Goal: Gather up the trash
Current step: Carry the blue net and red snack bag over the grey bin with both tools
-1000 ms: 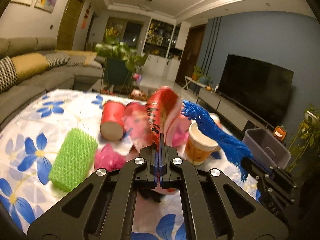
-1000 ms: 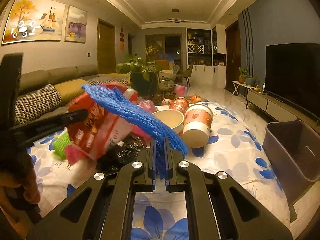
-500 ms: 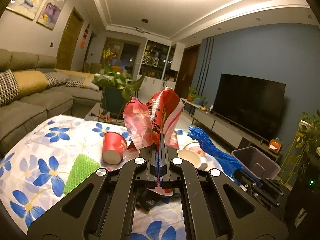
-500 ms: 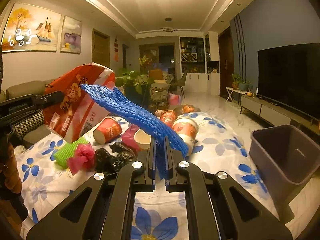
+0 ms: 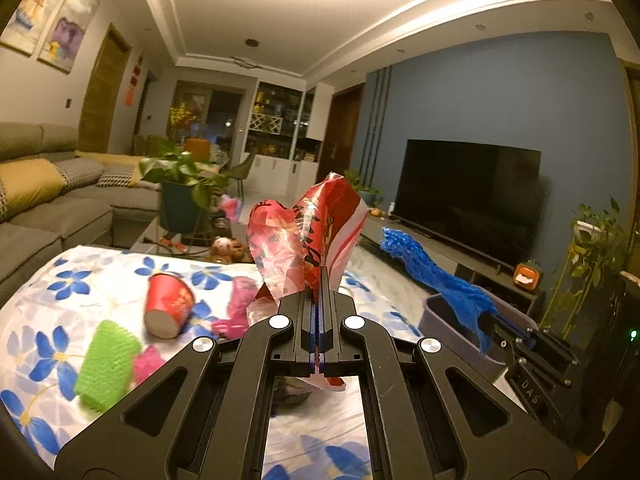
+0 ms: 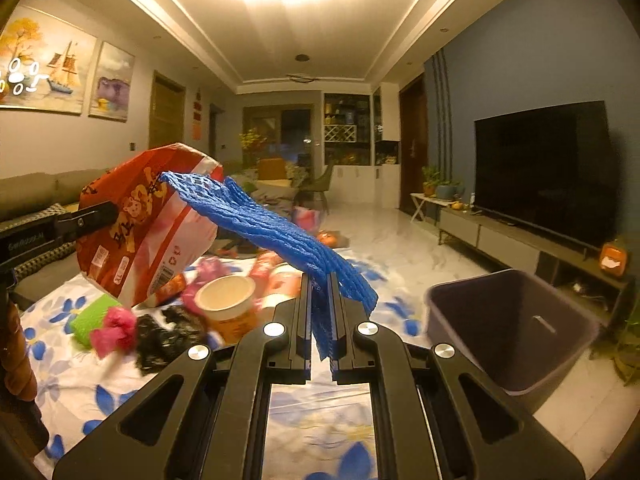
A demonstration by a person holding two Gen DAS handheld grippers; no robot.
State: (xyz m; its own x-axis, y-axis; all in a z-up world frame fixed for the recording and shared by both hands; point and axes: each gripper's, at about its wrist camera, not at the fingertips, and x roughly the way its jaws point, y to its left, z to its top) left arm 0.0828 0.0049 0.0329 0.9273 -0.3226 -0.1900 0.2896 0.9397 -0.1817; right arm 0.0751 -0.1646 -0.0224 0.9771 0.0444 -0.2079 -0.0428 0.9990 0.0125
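Both held items now sit higher and further toward the right of frame than a second ago; the table surface has dropped away beneath them, which suggests the carry toward the bin is under way. The left gripper [image 5: 322,280] is clenched on the red snack bag [image 5: 308,232], standing up at frame centre in the left view. The right gripper [image 6: 320,280] is pinched on the blue foam net [image 6: 272,228], which droops toward upper left of the right view. The grey bin [image 6: 516,320] stands at lower right, open and apparently empty — neither item is over it yet. Still on the floral tablecloth [image 5: 60,288]: red cup [image 5: 168,304], green foam net [image 5: 105,364], paper bowl [image 6: 228,300], black crumpled wrapper [image 6: 168,336], pink scraps. Motion blur smears the table clutter — smaller pieces cannot be identified. The bag's lower end is hidden behind the left jaws.
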